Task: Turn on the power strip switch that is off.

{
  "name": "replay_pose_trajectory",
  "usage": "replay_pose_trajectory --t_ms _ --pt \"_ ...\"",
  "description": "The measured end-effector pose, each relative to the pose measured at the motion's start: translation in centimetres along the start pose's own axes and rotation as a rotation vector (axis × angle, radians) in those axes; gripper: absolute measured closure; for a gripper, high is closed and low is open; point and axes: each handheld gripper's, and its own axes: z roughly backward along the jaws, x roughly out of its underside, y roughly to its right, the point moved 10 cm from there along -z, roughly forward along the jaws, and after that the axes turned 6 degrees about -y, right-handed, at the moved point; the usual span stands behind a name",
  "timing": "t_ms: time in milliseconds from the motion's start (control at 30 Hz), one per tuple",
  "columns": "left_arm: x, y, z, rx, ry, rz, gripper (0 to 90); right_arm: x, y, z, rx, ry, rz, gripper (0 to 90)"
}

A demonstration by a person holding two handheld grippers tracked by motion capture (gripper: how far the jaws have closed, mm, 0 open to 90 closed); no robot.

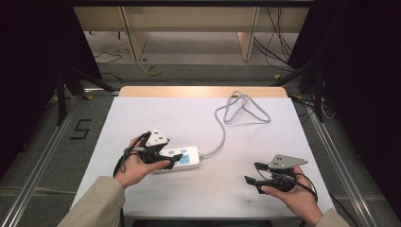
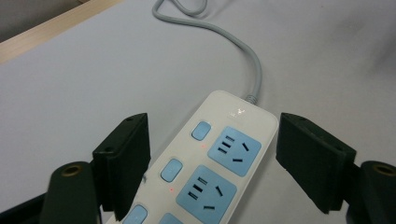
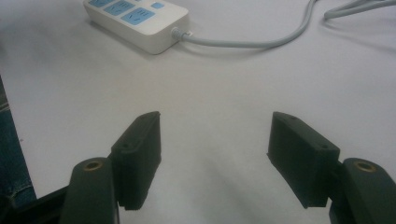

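The left gripper (image 2: pixel 212 163) hung released, its jaws straddling the power strip (image 2: pixel 212 154), whose long axis ran straight ahead between them. The right gripper (image 3: pixel 212 156), also released, waited well apart. Farther off, the strip's grey cord (image 1: pixel 242 109) looped across the white table (image 1: pixel 283 137); beyond it lay grey floor.

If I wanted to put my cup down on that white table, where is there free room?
Free: the far left corner, between the table's wooden edge and the left gripper; also the near middle, between the power strip and the right gripper. Crowded: the far right, where the grey cable loops, and around the strip.
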Motion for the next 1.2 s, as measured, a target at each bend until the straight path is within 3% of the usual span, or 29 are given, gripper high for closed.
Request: replay_pose_trajectory --t_ms 500,933,1200 --pt "1.9 -0.1 1.0 -0.017 0.002 -0.052 20.4 -0.1 -0.1 0.0 -0.006 0.003 0.003 34.3" --pt "4.6 -0.9 2.3 -0.044 -0.006 -0.035 17.3 0.0 -0.1 -0.1 -0.006 0.000 0.003 34.2" --pt "5.2 -1.0 2.4 -0.050 -0.012 -0.036 16.8 0.0 0.0 -0.1 -0.006 -0.001 0.003 34.2"
